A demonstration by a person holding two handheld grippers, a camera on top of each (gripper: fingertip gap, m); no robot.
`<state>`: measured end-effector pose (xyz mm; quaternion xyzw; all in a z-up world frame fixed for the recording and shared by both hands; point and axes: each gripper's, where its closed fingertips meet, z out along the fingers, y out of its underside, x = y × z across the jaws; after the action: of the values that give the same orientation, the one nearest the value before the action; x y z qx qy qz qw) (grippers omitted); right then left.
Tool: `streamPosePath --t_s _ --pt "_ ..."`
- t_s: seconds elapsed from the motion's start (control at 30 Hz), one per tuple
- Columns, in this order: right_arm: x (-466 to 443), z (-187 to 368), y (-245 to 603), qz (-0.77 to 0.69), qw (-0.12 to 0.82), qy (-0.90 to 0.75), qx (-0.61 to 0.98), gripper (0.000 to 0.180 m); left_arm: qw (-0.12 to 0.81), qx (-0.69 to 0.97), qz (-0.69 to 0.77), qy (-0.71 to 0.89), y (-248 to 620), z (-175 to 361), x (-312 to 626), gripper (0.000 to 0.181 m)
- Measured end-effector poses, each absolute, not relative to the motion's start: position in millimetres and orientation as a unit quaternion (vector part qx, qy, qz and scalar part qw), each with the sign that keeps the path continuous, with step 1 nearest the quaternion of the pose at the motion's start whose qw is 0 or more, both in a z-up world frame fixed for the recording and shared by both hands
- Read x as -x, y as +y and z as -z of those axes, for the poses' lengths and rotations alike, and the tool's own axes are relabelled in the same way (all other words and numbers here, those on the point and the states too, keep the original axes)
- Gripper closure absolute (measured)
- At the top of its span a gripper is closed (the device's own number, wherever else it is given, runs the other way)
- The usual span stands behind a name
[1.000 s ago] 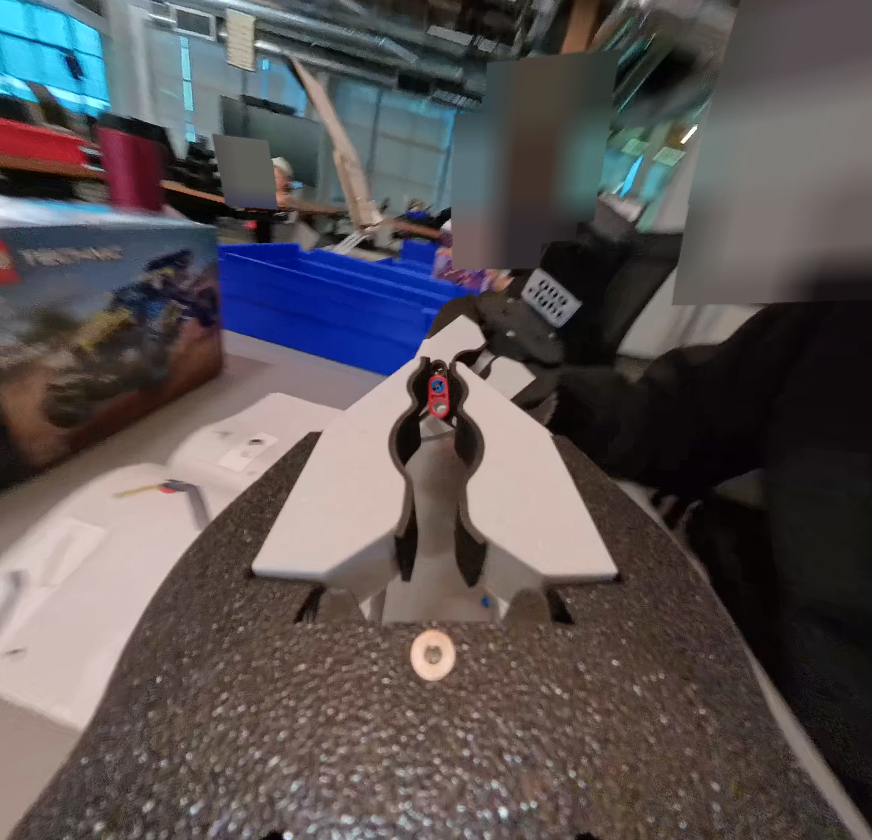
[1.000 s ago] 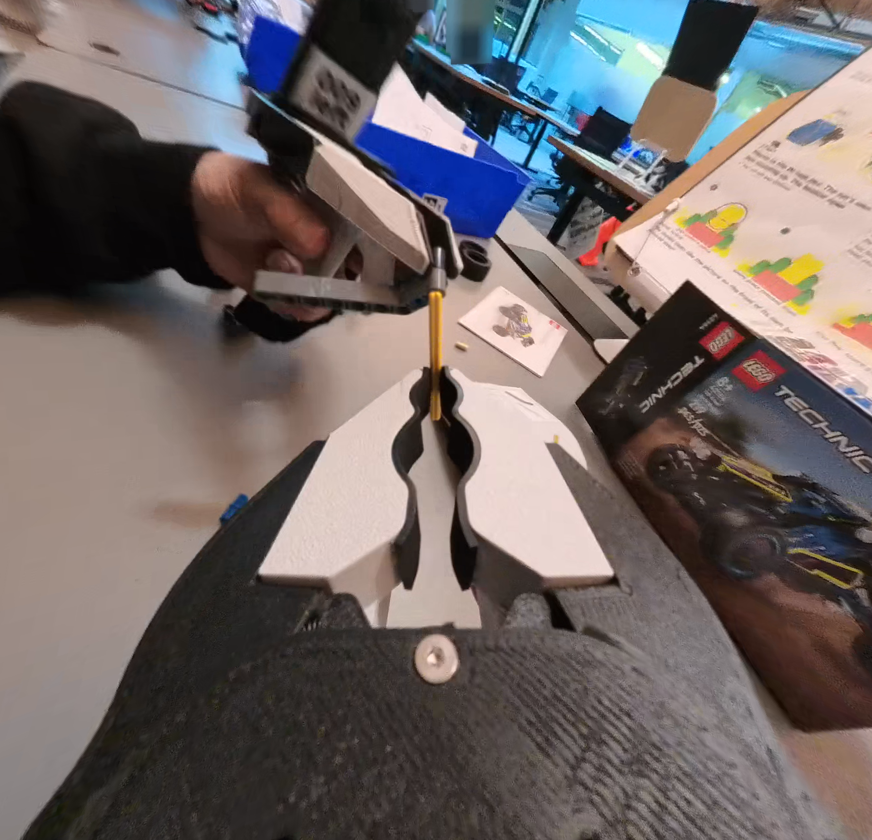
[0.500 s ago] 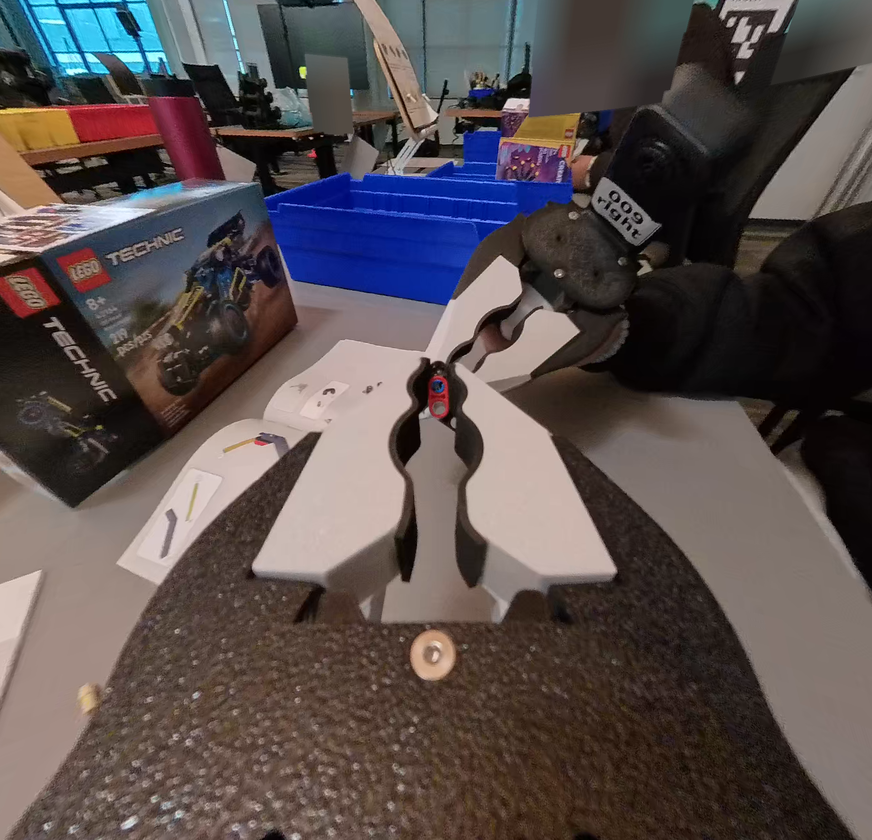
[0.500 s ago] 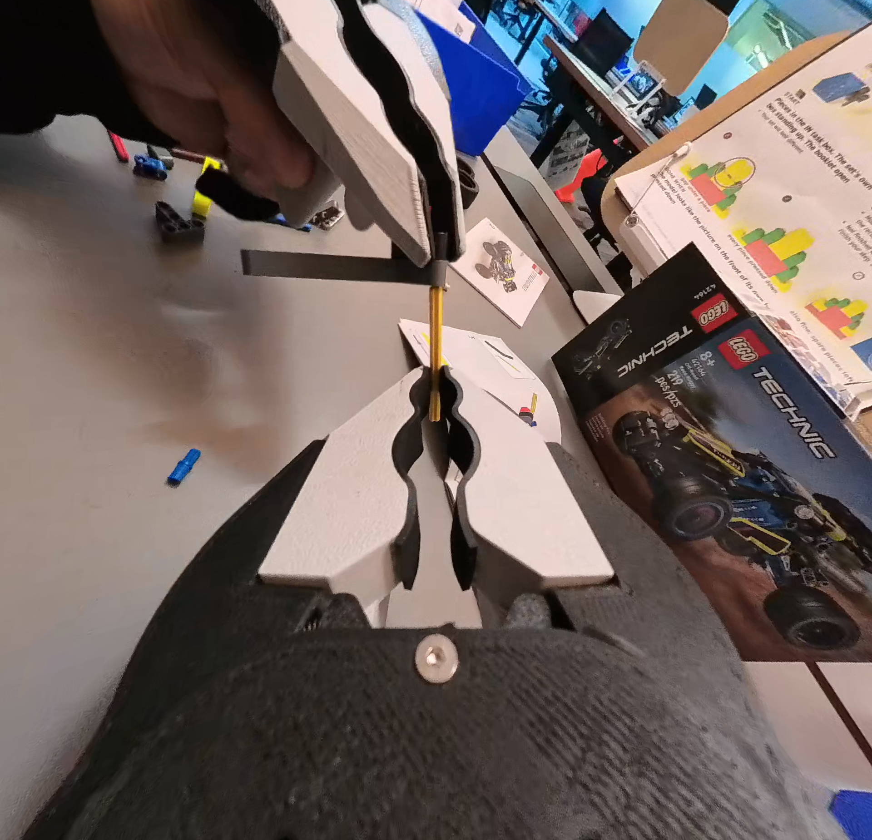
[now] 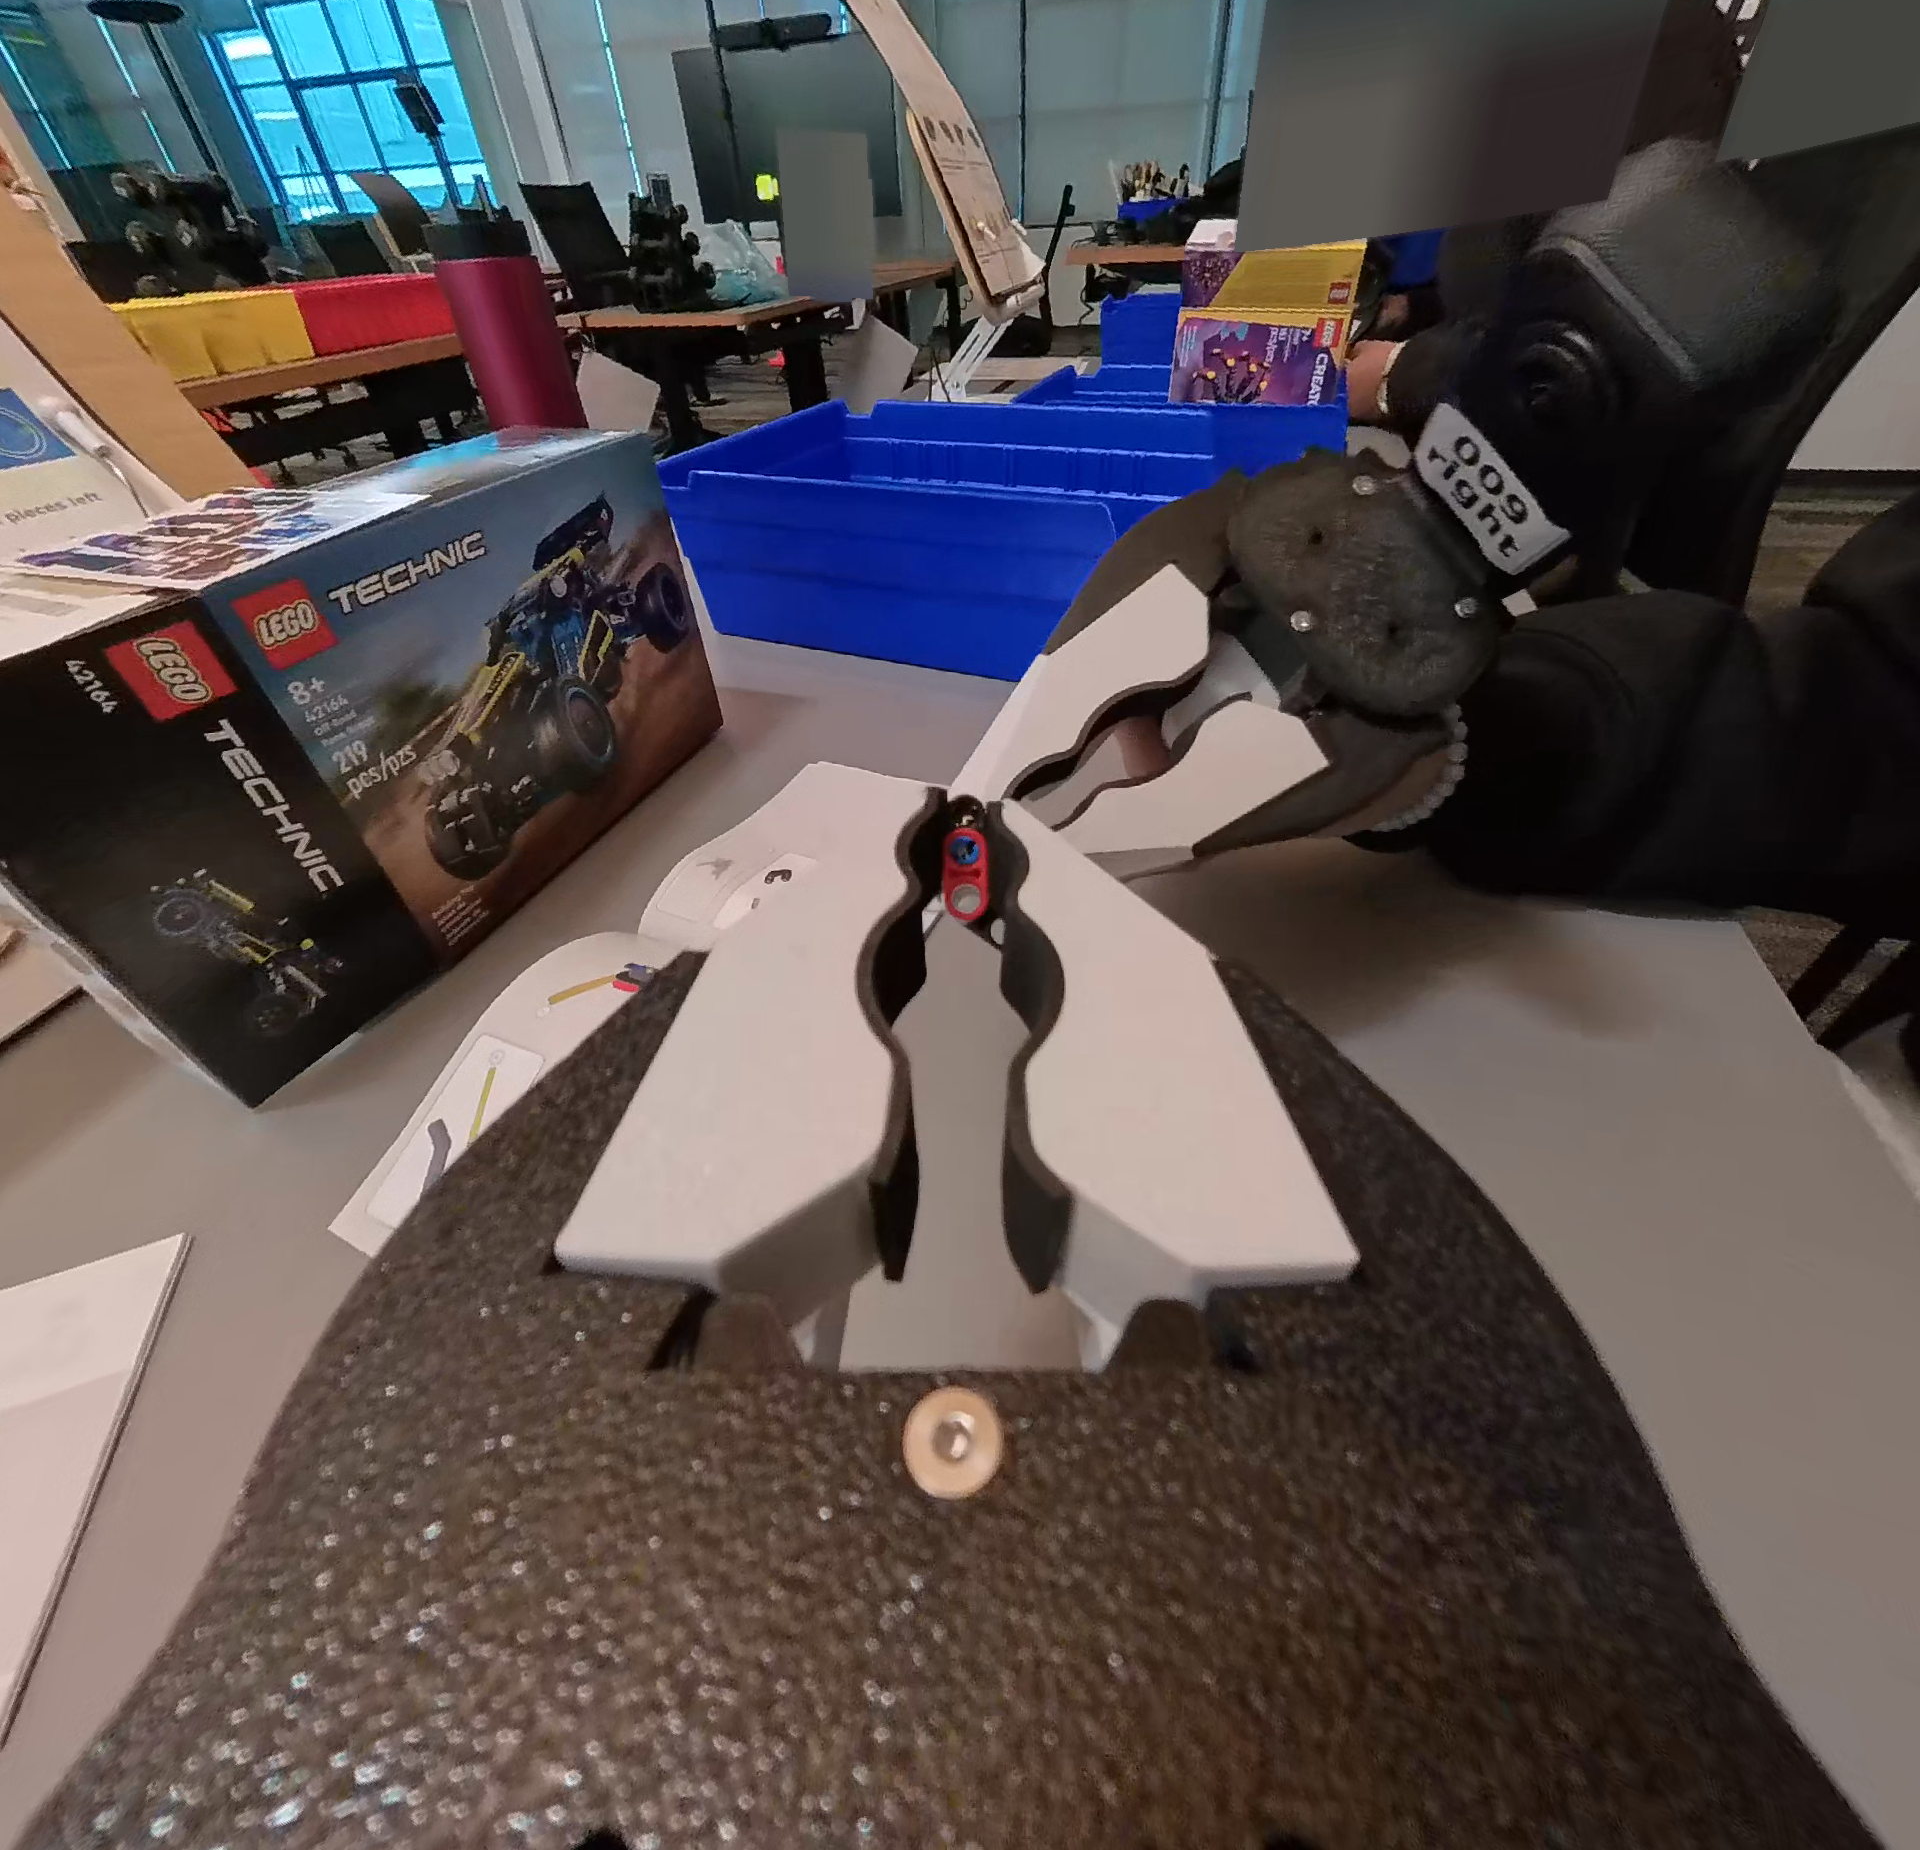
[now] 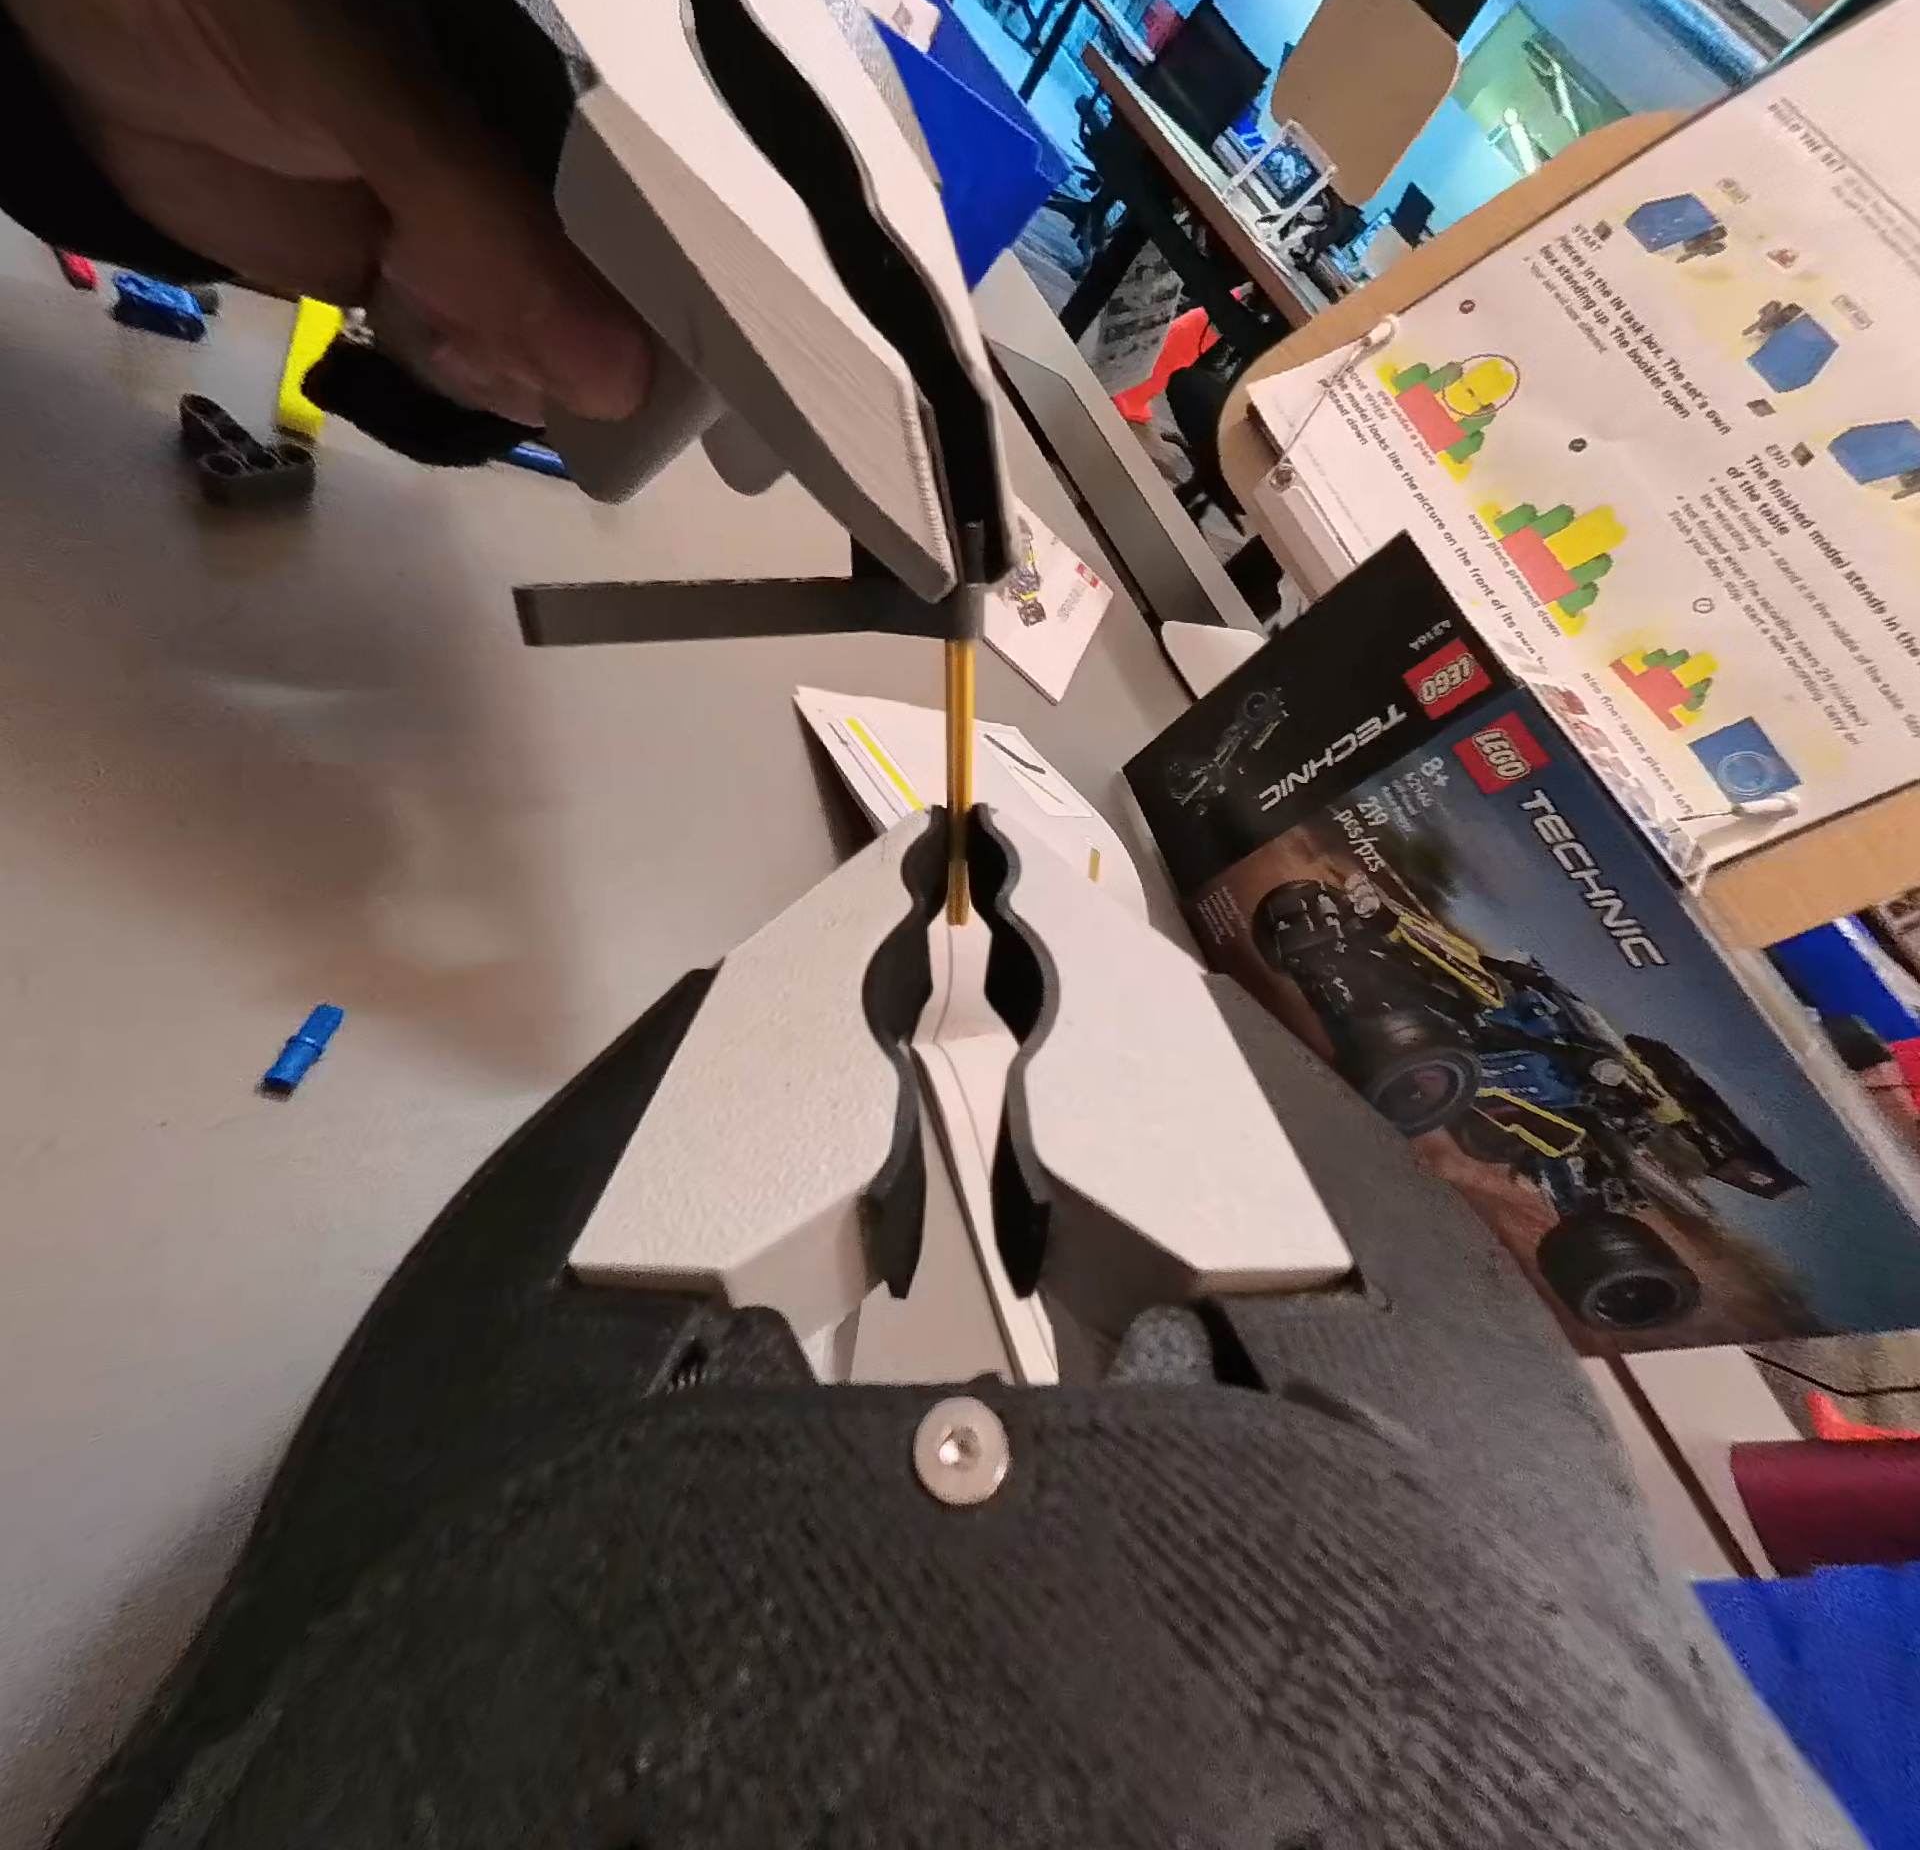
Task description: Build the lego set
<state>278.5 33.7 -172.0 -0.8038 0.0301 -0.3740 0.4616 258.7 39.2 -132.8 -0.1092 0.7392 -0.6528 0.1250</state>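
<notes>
Both hand-held grippers are clenched on parts. My left hand-held gripper [image 5: 964, 870], centre of the left wrist view, pinches a small red piece with a blue pin [image 5: 963, 868] at its tips; my right hand-held gripper [image 6: 961, 870] pinches the lower end of a thin yellow axle [image 6: 959, 751], which stands upright in the middle of the right wrist view.

From the right wrist view, the axle's top end meets a dark grey beam [image 6: 727, 611] that sticks out leftward from the left gripper's tips, so the two tools nearly touch tip to tip. I judge the step in hand is joining the axle to the held assembly; whether it is seated in its hole I cannot tell.

On the grey bench [image 6: 364, 813], the set's box [image 5: 343, 730] lies at the left of the left wrist view, an open instruction booklet [image 5: 727, 886] just behind the tips, and blue bins [image 5: 914, 553] beyond. A loose blue pin [image 6: 303, 1047] lies at the left of the right wrist view.

Next, I think, a straight push along the axle's line with both grips firm; any sideways tilt could bind it or lever it out of the pinch.
</notes>
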Motion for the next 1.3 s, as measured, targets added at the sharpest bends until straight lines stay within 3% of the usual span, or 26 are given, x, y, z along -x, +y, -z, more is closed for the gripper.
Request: streamPosePath --t_s 0.17,0.33,0.5,0.77,1.0,1.3 --pt "-280 170 31 0.398 0.441 0.029 0.804 0.177 0.15 0.112 0.646 0.74 39 132 -261 0.175" --pt "-279 173 29 0.351 0.463 0.048 0.813 0.177 0.091 0.174 0.663 0.723 39 136 -268 0.175" --pt "-280 182 29 0.341 0.445 0.052 0.826 0.177 0.174 0.14 0.603 0.766 41 147 -271 0.176" --pt "-279 183 32 0.343 0.44 0.052 0.828 0.177 0.011 0.225 0.661 0.715 45 148 -271 0.176" --pt "-279 188 31 0.354 0.418 0.039 0.836 0.177 0.148 0.177 0.575 0.785 52 165 -277 0.176" --pt "-272 177 35 0.317 0.476 0.039 0.819 0.177 -0.078 0.239 0.681 0.688 58 150 -267 0.175"
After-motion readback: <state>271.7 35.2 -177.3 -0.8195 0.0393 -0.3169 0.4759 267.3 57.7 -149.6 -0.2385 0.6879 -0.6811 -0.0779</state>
